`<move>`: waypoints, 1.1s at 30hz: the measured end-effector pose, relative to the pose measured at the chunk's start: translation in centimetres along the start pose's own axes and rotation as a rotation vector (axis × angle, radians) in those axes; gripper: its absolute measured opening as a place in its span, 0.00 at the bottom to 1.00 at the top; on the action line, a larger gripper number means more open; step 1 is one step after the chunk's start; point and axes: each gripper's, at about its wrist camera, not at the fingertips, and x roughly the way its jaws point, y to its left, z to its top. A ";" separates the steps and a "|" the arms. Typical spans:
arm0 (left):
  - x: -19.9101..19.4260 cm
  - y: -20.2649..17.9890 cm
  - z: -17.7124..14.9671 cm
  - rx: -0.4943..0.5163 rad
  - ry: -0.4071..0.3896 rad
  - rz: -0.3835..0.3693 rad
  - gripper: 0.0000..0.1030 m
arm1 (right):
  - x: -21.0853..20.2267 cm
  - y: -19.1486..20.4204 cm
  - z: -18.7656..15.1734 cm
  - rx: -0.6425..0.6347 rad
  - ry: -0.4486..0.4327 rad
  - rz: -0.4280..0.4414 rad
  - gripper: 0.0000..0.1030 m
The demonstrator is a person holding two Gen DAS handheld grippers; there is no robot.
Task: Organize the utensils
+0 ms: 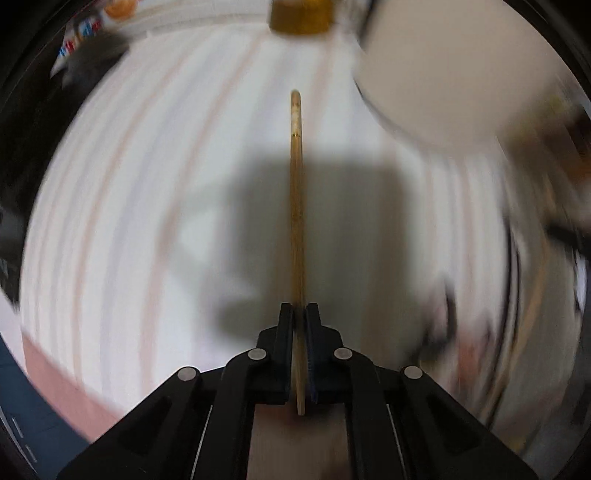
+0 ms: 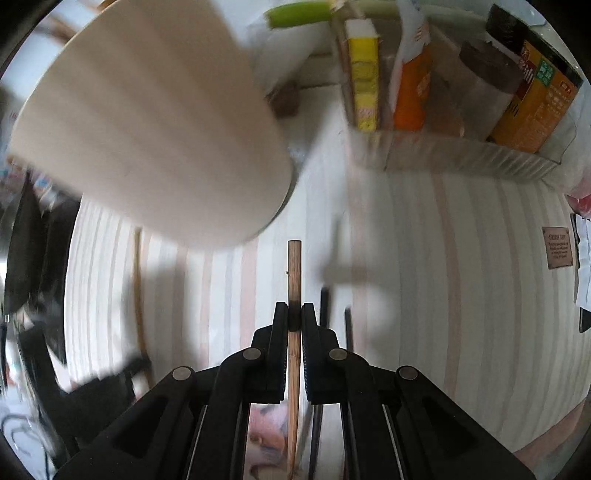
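Note:
In the left wrist view my left gripper (image 1: 299,310) is shut on a thin, light wooden utensil (image 1: 296,184), seen edge-on. It sticks out well past the fingertips over the striped tablecloth (image 1: 129,221). In the right wrist view my right gripper (image 2: 294,310) is shut on a darker round wooden stick (image 2: 294,266), which points down at the cloth. A large cream cylindrical container (image 2: 147,129) stands just beyond and to the left of that stick. The same cream container (image 1: 461,74) shows at the upper right of the left view. Two thin black sticks (image 2: 324,306) lie on the cloth just right of the right fingers.
A clear ribbed tray (image 2: 461,158) holding boxes and packets stands at the back right. One thin wooden stick (image 2: 138,295) lies on the cloth at the left, near a blurred dark shape (image 2: 92,387). A brown-yellow object (image 1: 299,14) is at the far edge.

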 end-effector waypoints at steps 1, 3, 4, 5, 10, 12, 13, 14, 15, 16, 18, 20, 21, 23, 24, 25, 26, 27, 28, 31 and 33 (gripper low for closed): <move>-0.1 -0.4 -1.8 0.023 0.026 -0.010 0.04 | 0.1 0.1 -0.4 -0.014 0.009 0.004 0.07; -0.3 -0.7 -3.6 0.021 0.049 -0.017 0.04 | 0.5 0.3 -1.2 -0.028 0.034 0.008 0.07; -0.3 -0.8 -3.8 0.012 0.049 -0.028 0.05 | 0.9 0.3 -1.5 -0.033 0.044 0.008 0.07; -0.2 -0.9 -3.6 0.009 0.046 -0.023 0.07 | 1.2 0.3 -1.7 -0.034 0.051 0.008 0.07; 0.1 -1.3 0.1 -0.033 0.014 -0.016 0.20 | 2.8 0.2 -2.3 -0.034 0.077 -0.002 0.07; 0.3 -1.3 2.3 -0.051 -0.014 0.010 0.36 | 3.3 0.1 -2.1 -0.027 0.081 -0.006 0.07; 0.4 -1.5 3.2 -0.052 -0.018 0.022 0.37 | 3.4 0.1 -2.1 -0.026 0.081 -0.009 0.07; 0.6 -1.7 4.1 -0.048 -0.021 0.034 0.37 | 3.4 0.1 -2.0 -0.021 0.083 -0.010 0.07; 0.9 -2.0 4.9 -0.039 -0.024 0.046 0.37 | 3.6 0.1 -1.9 -0.015 0.087 -0.010 0.07; 1.1 -2.5 5.5 -0.026 -0.022 0.053 0.37 | 3.9 0.0 -1.9 -0.013 0.089 -0.012 0.07; 1.4 -3.3 6.1 0.006 -0.028 0.096 0.37 | 4.4 0.0 -1.6 -0.007 0.095 -0.019 0.07; 1.5 -4.2 6.3 0.034 -0.034 0.111 0.37 | 4.9 0.3 -1.4 -0.001 0.097 -0.023 0.07; 1.5 -4.6 6.2 0.041 -0.038 0.115 0.37 | 5.0 0.3 -1.2 0.001 0.095 -0.025 0.07; 1.5 -4.9 5.9 0.047 -0.039 0.124 0.37 | 5.2 0.4 -1.0 0.001 0.093 -0.029 0.07; 1.4 -5.2 5.7 0.047 -0.040 0.125 0.37 | 5.3 0.5 -0.9 0.000 0.093 -0.031 0.07; 1.5 -5.5 5.9 0.047 -0.042 0.123 0.37 | 5.4 0.5 -0.8 0.003 0.093 -0.032 0.07; 1.5 -5.6 5.8 0.045 -0.042 0.120 0.37 | 5.5 0.5 -0.8 0.005 0.095 -0.033 0.07; 1.4 -5.5 5.6 0.044 -0.041 0.118 0.37 | 5.7 0.5 -0.8 0.009 0.099 -0.033 0.07; 1.5 -4.9 6.0 0.041 -0.040 0.115 0.38 | 5.7 0.6 -0.6 0.011 0.099 -0.034 0.07; 1.5 -4.0 6.6 0.043 -0.041 0.114 0.37 | 5.7 0.4 -0.7 0.013 0.099 -0.038 0.07; 1.4 -3.1 7.6 0.041 -0.044 0.113 0.37 | 5.6 0.1 -0.7 0.017 0.098 -0.038 0.07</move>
